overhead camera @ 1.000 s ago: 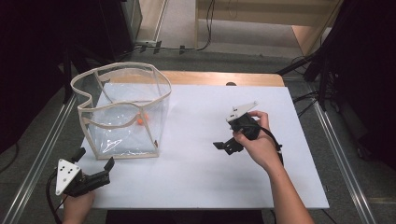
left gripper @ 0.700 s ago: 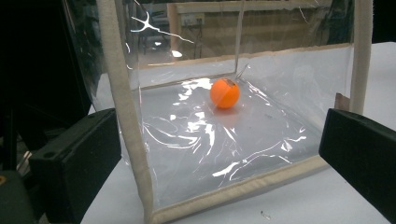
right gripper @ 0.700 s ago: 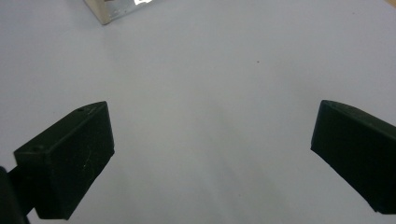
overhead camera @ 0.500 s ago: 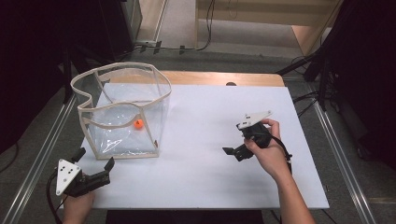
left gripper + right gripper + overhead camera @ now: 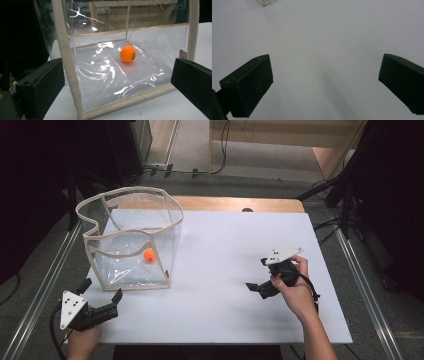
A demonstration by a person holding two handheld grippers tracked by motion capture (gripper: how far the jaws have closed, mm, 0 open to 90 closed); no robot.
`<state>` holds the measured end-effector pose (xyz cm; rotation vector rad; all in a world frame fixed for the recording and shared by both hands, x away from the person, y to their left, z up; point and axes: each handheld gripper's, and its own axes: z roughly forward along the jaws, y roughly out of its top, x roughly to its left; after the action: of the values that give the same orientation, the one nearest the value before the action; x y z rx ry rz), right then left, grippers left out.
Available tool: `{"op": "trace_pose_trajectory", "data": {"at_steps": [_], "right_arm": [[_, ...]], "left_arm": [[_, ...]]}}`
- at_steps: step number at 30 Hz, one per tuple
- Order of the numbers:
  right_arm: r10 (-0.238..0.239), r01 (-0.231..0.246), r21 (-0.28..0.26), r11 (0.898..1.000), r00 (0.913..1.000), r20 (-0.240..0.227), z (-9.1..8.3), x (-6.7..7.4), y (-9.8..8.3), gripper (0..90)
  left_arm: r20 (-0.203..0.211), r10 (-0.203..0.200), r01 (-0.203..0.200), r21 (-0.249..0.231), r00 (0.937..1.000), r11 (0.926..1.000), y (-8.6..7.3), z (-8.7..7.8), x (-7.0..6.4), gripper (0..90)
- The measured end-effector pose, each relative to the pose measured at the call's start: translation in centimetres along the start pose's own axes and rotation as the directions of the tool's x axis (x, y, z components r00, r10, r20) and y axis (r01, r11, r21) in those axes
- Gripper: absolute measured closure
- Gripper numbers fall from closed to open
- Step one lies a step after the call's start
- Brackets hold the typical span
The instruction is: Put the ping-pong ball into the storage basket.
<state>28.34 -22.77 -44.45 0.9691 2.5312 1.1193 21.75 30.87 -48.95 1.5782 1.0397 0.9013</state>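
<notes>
A clear plastic bag with cream trim point(image 5: 173, 213) stands open-topped on the left of the white table point(image 5: 225, 235). An orange ball point(image 5: 149, 255) lies on its floor. My left gripper point(image 5: 102, 289) is open at the near left corner, just in front of the bag and apart from it. In the left gripper view the ball point(image 5: 127, 53) shows through the clear wall behind the trim point(image 5: 70, 72), between my open jaws point(image 5: 116, 85). My right gripper point(image 5: 256, 274) is open over bare table at the right. Nothing sits between its jaws point(image 5: 324, 82).
A wooden strip point(image 5: 235, 204) runs along the table's far edge. Metal rails point(image 5: 362, 285) flank both sides, with cables on the floor beyond. A corner of the bag point(image 5: 265, 2) shows at the top of the right gripper view.
My right gripper has moved right and nearer to the person, away from the bag. The ball has settled a little lower inside the bag. The left gripper stays put.
</notes>
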Motion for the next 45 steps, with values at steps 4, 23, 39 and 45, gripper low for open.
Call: {"op": "trace_pose_trajectory", "data": {"at_steps": [4,23,39,45], "right_arm": [[0.011,-0.011,-0.008,1.000,0.9999,-0.003,-0.3,-0.2,-0.8,0.0],[0.054,-0.053,-0.080,0.995,0.9985,0.013,-1.6,-1.4,-5.2,0.0],[0.090,-0.086,-0.142,0.986,0.9957,0.022,-2.9,-2.5,-8.3,0.0],[0.116,-0.109,-0.163,0.981,0.9926,0.036,-3.2,-2.7,-9.4,0.0]], "left_arm": [[0.000,0.001,-0.001,0.001,1.0000,1.0000,0.0,0.0,0.0,0.0],[0.003,0.001,-0.001,0.000,1.0000,1.0000,0.0,0.0,0.0,0.0],[0.004,-0.003,0.003,-0.003,1.0000,1.0000,0.0,-0.1,0.0,0.0],[0.005,-0.003,0.003,-0.003,1.0000,1.0000,0.0,0.0,0.0,0.0]]}}
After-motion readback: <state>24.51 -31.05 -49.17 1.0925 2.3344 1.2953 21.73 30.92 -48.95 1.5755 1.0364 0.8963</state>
